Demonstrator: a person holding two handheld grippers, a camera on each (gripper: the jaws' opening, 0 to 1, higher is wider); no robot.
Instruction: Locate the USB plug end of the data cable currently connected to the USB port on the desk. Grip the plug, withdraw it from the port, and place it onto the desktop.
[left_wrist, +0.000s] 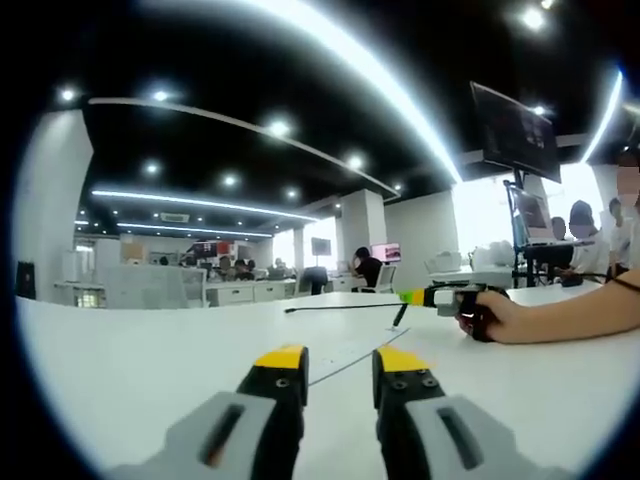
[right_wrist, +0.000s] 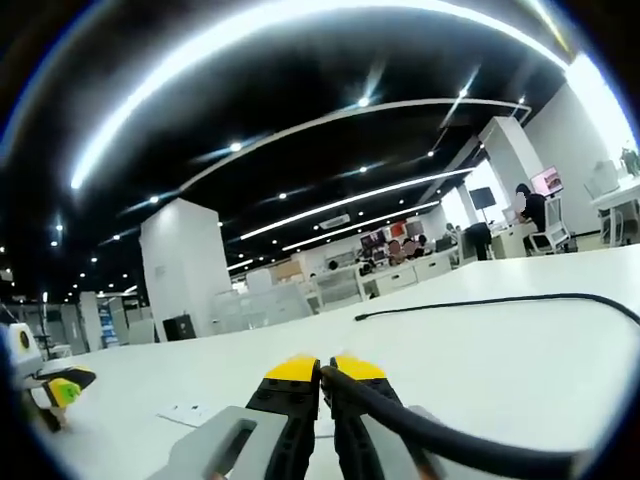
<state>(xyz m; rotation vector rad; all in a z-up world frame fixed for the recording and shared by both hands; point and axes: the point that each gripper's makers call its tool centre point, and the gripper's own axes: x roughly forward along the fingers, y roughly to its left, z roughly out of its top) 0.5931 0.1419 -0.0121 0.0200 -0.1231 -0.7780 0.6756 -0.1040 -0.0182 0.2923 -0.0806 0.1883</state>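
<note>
Cable (right_wrist: 440, 432) pinched in my right gripper (right_wrist: 327, 372), lower centre; plug hidden, port unseen. Left gripper (left_wrist: 338, 362) parted, empty. Placing on desk (right_wrist: 520, 350) remains, I judge.

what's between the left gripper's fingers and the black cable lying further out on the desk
In the left gripper view, bare white desk separates the left gripper from the black cable; a thin line on the desktop runs across that stretch.
</note>
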